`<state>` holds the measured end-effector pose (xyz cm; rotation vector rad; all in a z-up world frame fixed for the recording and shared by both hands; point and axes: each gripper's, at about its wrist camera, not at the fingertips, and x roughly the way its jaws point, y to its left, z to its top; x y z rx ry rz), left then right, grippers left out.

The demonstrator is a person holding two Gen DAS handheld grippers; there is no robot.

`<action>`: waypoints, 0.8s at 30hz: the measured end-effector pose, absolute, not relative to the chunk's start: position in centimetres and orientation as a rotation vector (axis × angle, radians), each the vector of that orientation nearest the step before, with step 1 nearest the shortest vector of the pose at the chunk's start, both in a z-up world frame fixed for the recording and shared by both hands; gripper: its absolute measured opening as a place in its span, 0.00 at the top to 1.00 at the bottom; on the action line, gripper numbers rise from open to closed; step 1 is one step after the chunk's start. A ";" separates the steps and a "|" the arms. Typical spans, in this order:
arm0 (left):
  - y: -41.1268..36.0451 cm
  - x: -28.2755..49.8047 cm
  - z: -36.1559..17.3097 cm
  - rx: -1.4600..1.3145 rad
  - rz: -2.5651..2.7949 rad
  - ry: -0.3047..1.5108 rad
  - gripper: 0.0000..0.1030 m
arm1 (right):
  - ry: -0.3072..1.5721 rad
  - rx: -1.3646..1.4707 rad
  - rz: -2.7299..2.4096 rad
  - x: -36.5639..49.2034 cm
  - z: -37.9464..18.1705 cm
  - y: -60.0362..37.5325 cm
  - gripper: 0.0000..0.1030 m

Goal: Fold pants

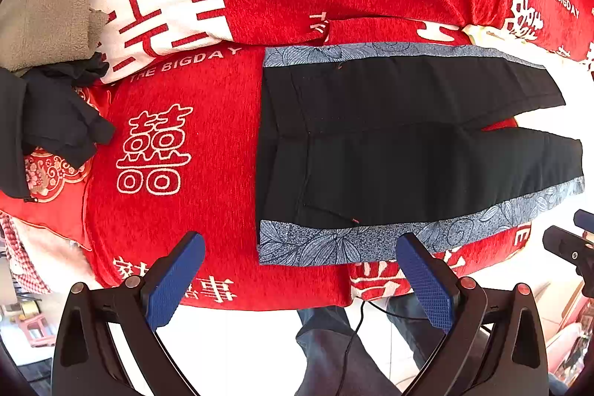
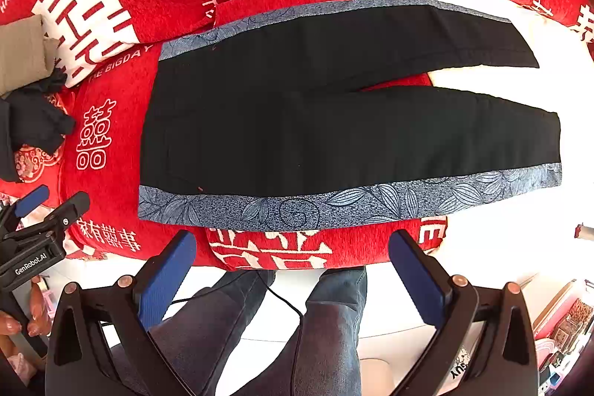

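Red blanket point(image 1: 237, 143) bears one pants point(image 2: 334, 121); two tools point(image 1: 299, 247) point(image 2: 291, 244) wide, empty.

left gripper point(image 1: 300, 249) open-fingered, right gripper point(image 2: 293, 245) likewise

Black pants with blue leaf-patterned side stripes point(image 1: 408, 143) lie flat and unfolded on a red cloth printed with white characters point(image 1: 208, 143), waistband to the left, the 2 legs spread apart at right. The left gripper point(image 1: 300, 270) hovers by the near stripe, blue-padded jaws wide apart, holding nothing. A dark crumpled garment point(image 1: 52, 121) sits far left.
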<state>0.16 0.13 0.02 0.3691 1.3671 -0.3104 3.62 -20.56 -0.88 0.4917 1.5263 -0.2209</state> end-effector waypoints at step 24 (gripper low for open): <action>0.2 0.0 0.4 0.377 -0.303 1.353 0.00 | 1.526 0.492 -0.221 3.5 -1.0 -20.7 0.00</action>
